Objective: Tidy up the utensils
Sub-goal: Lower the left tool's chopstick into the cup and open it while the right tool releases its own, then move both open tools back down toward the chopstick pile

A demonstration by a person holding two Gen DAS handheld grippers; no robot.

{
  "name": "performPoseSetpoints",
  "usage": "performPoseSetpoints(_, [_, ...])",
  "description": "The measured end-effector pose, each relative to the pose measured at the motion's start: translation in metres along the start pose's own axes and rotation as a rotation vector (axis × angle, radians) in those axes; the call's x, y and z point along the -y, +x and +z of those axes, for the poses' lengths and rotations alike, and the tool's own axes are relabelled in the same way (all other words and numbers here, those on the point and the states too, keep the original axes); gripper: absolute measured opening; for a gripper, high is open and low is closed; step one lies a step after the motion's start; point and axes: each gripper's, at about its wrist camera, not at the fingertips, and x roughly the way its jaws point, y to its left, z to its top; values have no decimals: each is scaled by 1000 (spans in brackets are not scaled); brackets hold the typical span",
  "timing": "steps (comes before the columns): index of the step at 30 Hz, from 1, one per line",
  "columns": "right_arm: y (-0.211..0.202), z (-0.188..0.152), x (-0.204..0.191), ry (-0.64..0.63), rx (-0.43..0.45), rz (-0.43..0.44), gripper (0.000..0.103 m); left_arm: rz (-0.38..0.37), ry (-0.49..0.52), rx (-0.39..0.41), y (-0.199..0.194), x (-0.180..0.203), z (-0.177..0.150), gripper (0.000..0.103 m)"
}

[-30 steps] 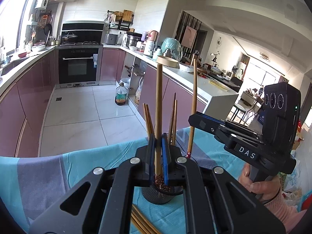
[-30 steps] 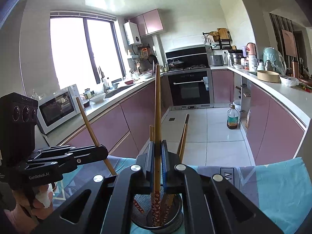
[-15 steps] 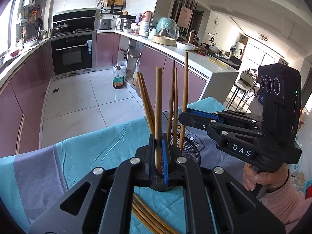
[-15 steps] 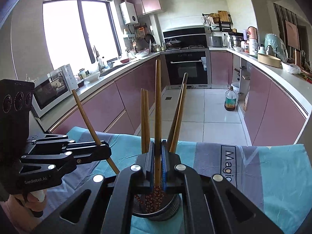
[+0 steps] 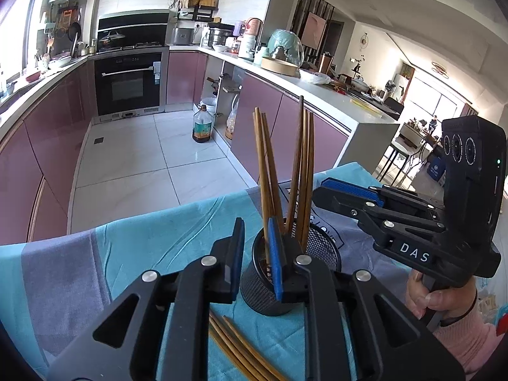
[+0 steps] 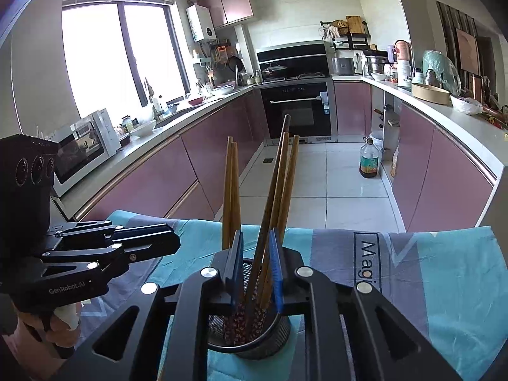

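With both pairs of fingers just parted and gripping nothing, our left gripper [image 5: 256, 255] alone sees loose chopsticks [image 5: 241, 349] lying before the mesh holder [image 5: 320, 247], while our right gripper [image 6: 256, 265] sees inside it.

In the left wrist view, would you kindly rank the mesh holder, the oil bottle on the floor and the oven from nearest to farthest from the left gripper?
1. Mesh holder: right at the left gripper, on the cloth.
2. Oil bottle: mid-floor, by the open cabinet.
3. Oven: far end of the kitchen.
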Motion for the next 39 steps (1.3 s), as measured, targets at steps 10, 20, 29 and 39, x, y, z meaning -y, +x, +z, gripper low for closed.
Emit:
performPoseSetpoints(10, [-27, -17, -14, -41, 40, 44, 37, 47, -22, 75, -31, -13, -28, 31])
performPoseSetpoints(20, [-48, -56, -42, -121, 10, 109, 50, 107, -45, 80, -46, -28, -71, 51])
performPoseSetpoints(29, [-15, -108, -50, -72, -152, 134, 50, 183, -64, 3, -36, -39, -117, 58])
performPoseSetpoints(39, [0, -132, -56, -43, -230, 124, 50, 215, -67, -56, -24, -34, -153, 60])
